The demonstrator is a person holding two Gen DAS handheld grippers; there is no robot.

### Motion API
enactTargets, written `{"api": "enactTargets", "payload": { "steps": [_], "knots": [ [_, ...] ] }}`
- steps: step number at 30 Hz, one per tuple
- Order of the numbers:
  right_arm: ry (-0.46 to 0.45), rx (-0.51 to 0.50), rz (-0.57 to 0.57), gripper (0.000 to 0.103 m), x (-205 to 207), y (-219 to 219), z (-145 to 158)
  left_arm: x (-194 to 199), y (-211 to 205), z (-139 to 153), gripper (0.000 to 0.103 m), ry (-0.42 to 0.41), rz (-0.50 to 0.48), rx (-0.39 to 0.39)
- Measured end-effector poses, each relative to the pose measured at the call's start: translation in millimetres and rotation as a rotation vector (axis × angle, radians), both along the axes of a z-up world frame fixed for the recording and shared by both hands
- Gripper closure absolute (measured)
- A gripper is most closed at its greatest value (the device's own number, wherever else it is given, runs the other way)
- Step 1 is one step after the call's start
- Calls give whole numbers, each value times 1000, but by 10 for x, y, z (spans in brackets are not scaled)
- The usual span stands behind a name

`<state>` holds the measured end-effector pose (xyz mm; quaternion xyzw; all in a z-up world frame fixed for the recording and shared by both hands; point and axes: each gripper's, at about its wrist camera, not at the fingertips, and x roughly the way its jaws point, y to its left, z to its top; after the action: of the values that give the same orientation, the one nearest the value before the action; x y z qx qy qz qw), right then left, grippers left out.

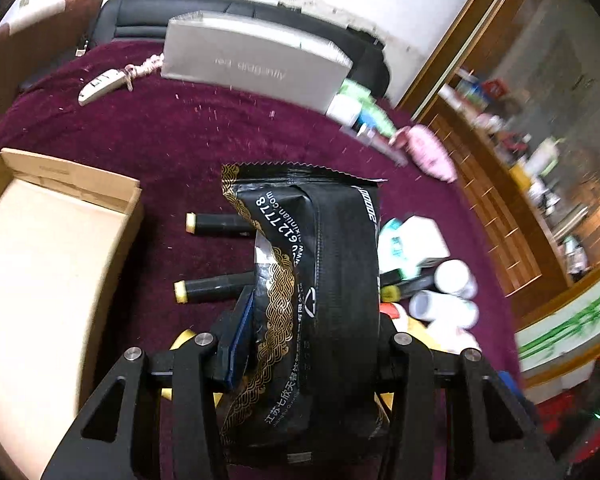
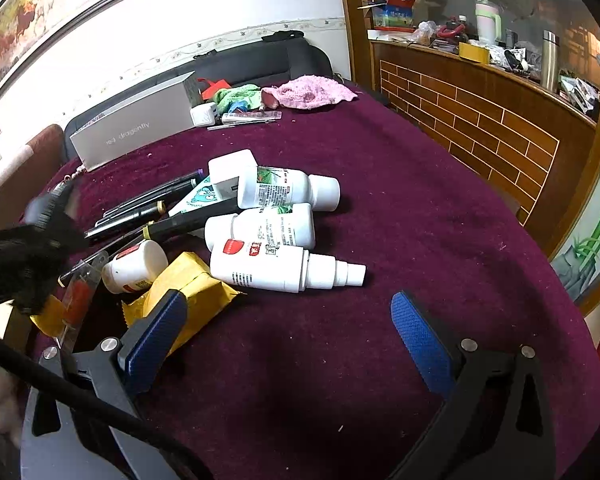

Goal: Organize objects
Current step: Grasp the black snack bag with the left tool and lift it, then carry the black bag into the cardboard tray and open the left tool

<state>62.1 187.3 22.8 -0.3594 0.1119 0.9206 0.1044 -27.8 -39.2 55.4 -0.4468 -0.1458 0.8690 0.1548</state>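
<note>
My left gripper (image 1: 316,312) is shut on a black foil packet (image 1: 324,240) with gold patterning and white print, held upright over the maroon tablecloth (image 1: 160,140). Two black markers (image 1: 216,224) with yellow ends lie just behind it. An open cardboard box (image 1: 40,248) sits to its left. In the right wrist view my right gripper (image 2: 286,304) hangs open over bare cloth with nothing between its blue pads. Just beyond it lie a yellow packet (image 2: 192,280), three white bottles (image 2: 268,268), a small white jar (image 2: 136,266) and more black markers (image 2: 140,212).
A long grey box (image 2: 128,136) lies at the back of the table, with a green cloth (image 2: 236,94) and a pink cloth (image 2: 308,92) beside it. A white remote (image 1: 100,86) lies at the far left. A wooden counter (image 2: 480,120) with clutter stands to the right.
</note>
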Motion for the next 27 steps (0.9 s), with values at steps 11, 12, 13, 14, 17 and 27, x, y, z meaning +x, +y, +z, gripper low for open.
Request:
{"api": "enactTargets", "payload": {
  "steps": [11, 12, 13, 14, 17, 27],
  "knots": [
    [42, -133, 256, 3, 58, -367, 405, 760, -1057, 506, 63, 194, 69, -2],
    [30, -171, 320, 3, 16, -488, 448, 828, -1165, 510, 63, 204, 79, 2],
    [20, -207, 371, 3, -27, -597, 466, 864, -1228, 499, 63, 207, 87, 7],
    [8, -237, 413, 4, -70, -694, 472, 904, -1314, 488, 63, 209, 95, 16],
    [-58, -288, 553, 10, -281, -1119, 437, 986, -1539, 449, 63, 211, 114, 28],
    [-228, 141, 716, 45, -700, -2097, 15, 1105, -2080, 259, 63, 201, 167, 39]
  ]
}}
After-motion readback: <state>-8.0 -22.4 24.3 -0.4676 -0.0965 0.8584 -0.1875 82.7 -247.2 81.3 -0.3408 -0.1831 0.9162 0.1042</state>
